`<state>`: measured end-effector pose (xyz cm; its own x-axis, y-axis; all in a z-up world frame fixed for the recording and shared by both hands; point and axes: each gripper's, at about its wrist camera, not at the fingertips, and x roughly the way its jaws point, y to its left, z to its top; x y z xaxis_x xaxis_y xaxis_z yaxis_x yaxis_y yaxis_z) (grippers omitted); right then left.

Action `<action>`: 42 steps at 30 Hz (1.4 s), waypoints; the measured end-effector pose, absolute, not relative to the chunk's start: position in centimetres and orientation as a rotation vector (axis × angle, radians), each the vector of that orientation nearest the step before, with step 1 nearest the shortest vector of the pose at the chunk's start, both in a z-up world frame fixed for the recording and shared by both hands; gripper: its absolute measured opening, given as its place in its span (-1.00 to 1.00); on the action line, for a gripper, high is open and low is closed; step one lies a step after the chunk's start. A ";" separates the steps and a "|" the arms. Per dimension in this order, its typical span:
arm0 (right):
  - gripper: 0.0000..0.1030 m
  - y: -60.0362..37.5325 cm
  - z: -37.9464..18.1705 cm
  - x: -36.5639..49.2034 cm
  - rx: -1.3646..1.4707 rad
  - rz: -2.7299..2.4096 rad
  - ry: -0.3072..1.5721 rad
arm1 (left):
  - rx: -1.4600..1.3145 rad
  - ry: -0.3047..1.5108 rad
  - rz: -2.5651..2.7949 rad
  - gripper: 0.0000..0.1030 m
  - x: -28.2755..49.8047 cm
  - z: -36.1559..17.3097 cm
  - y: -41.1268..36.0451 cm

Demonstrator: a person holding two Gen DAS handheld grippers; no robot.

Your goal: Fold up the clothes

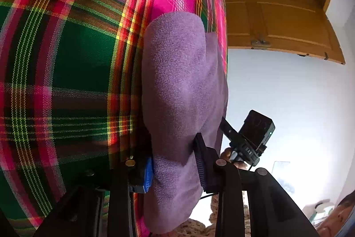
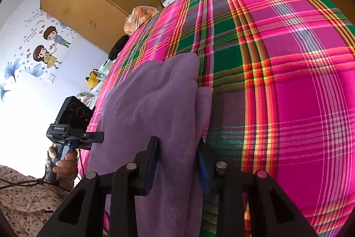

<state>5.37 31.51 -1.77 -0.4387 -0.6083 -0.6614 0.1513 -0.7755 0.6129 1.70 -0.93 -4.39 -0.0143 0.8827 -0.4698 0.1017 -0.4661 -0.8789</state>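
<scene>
Gripping the purple towel (image 1: 182,103) near its lower end, the left gripper (image 1: 175,168) has its two fingers partly closed with the thick fleece bunched between them, the pads pressing into the fabric from both sides. The towel lies on a bright plaid cloth (image 1: 66,59) of pink, green and yellow, which fills the left wrist view from 7 o'clock round to 12. At about 4 o'clock in that view sits the right gripper (image 1: 246,148), held in a hand that is mostly hidden.

From the right wrist camera, the right gripper (image 2: 177,163) is likewise partly closed on the towel (image 2: 155,103), seemingly pinching a folded edge, though the pads are partly buried. The left gripper (image 2: 73,126) shows at 8 o'clock, held in the left hand (image 2: 64,163) above a floral sleeve (image 2: 24,197).
</scene>
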 end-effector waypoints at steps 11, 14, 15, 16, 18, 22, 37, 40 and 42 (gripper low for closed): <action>-0.53 31.7 -1.6 6.2 1.281 -2.259 -0.781 | -1.586 -0.967 1.683 -0.35 1.3 -2.9 0.6; -0.54 31.6 -1.2 6.8 1.260 -2.267 -0.810 | -1.579 -0.982 1.690 -0.36 1.1 -2.8 1.0; -0.54 31.5 -1.1 7.0 1.252 -2.270 -0.816 | -1.574 -0.980 1.698 -0.36 1.1 -2.7 1.0; -0.54 31.4 -0.9 7.2 1.244 -2.273 -0.823 | -1.567 -0.974 1.708 -0.36 1.1 -2.6 0.9; -0.54 31.4 -0.8 7.6 1.239 -2.278 -0.836 | -1.557 -0.973 1.719 -0.36 0.9 -2.3 1.0; -0.55 31.0 -0.5 8.1 1.211 -2.256 -0.886 | -1.519 -0.999 1.716 -0.39 0.3 -1.6 0.6; -0.55 26.5 0.5 5.3 1.172 -2.190 -0.864 | -1.451 -1.079 1.833 -0.40 -3.8 -0.3 -3.8; -0.55 26.1 0.5 4.9 1.163 -2.181 -0.861 | -1.446 -1.086 1.850 -0.40 -4.6 0.1 -4.0; -0.55 25.6 0.7 4.4 1.162 -2.181 -0.858 | -1.443 -1.088 1.861 -0.40 -5.3 0.4 -4.2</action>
